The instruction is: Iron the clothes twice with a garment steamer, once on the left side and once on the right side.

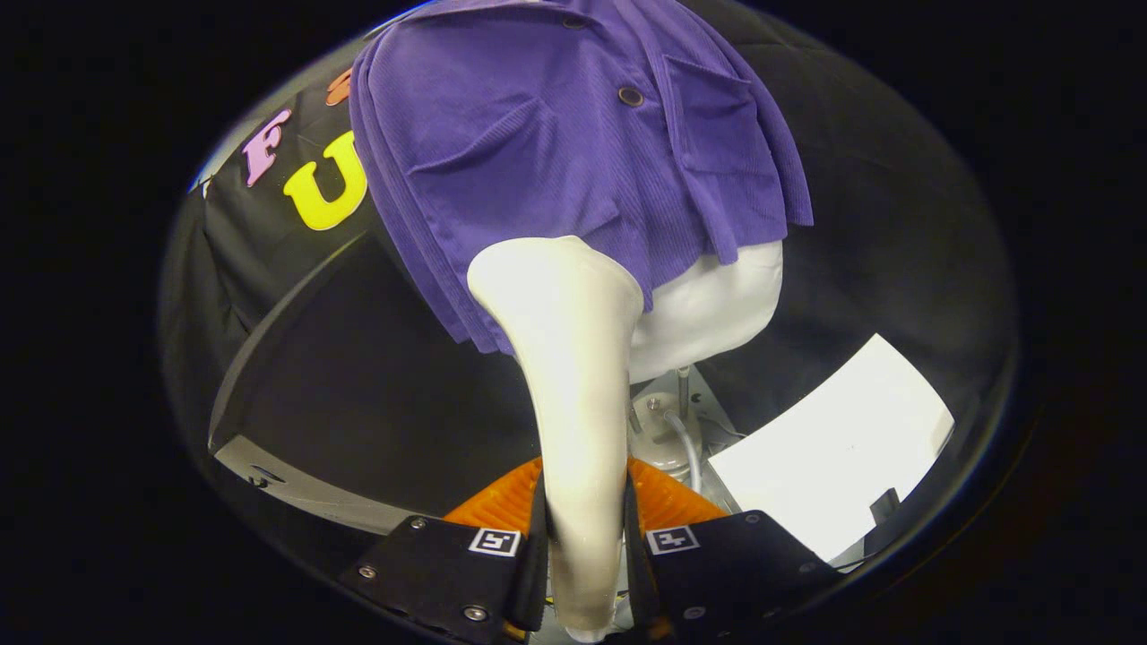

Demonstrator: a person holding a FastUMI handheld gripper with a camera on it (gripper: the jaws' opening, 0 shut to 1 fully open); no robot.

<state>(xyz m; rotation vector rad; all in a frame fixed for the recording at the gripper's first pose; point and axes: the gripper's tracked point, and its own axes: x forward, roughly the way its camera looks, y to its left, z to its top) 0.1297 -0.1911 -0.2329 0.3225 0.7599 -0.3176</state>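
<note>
- The gripper point(582, 573) has its fingers point(530, 564) closed on the handle of the steamer point(573, 376), one finger on each side; the hold looks firm.
- The steamer head is at the lower hem of the shirt point(556, 143), near the middle and a little to the shirt's left pocket side; I cannot tell if it touches the cloth.
- The shirt hangs on a white form point(717, 313), which shows below the hem, right of the steamer.
- Risk: the head may catch under the hem and lift or bunch the cloth, because it sits at the edge.
- Risk: a hard push can turn the form on its stand point(668, 421), so the pass goes crooked.
- Risk: the long handle may twist between the fingers if the head drags on the ribbed cloth.
- Risk: the hose point(688, 448) below the form may snag during a stroke.
- A white sheet point(833, 448) lies right of the stand, well apart from the steamer.
</note>
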